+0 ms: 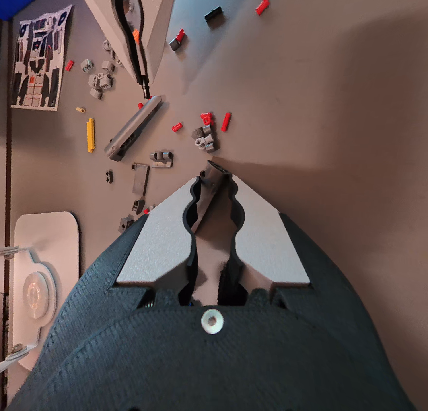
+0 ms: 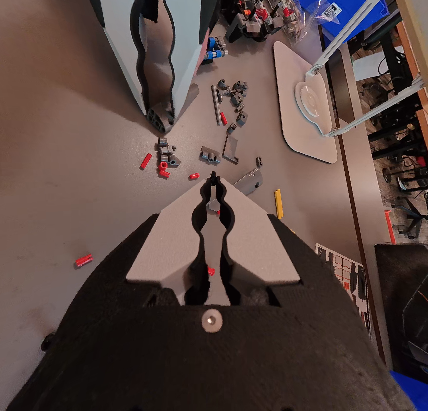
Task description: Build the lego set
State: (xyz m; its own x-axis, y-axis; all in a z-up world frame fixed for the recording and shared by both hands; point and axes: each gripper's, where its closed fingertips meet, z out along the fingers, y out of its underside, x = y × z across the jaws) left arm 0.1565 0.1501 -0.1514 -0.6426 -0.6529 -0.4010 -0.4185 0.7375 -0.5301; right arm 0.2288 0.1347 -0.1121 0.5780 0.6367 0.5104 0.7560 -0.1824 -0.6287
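My left gripper (image 1: 214,178) is shut on a grey Lego beam (image 1: 212,171) with round holes and holds it above the grey table. The beam also shows in the right wrist view (image 2: 159,119), between the left gripper's tips (image 2: 159,116). My right gripper (image 2: 213,179) is shut on a small black pin (image 2: 212,175). In the left wrist view that pin (image 1: 146,91) sits just above the end of a long grey panel (image 1: 133,127) that lies on the table. The right gripper (image 1: 144,83) comes in from the top there.
Red pins (image 1: 225,121) and grey connectors (image 1: 206,138) lie scattered between the grippers. A yellow beam (image 1: 90,134), a sticker sheet (image 1: 39,59) and a white stand base (image 2: 303,103) lie nearby. A part-built model (image 2: 250,17) and a blue bin (image 2: 342,3) stand near the table edge (image 2: 352,191). One gripper's finger ends stand about 9 centimetres off the other's.
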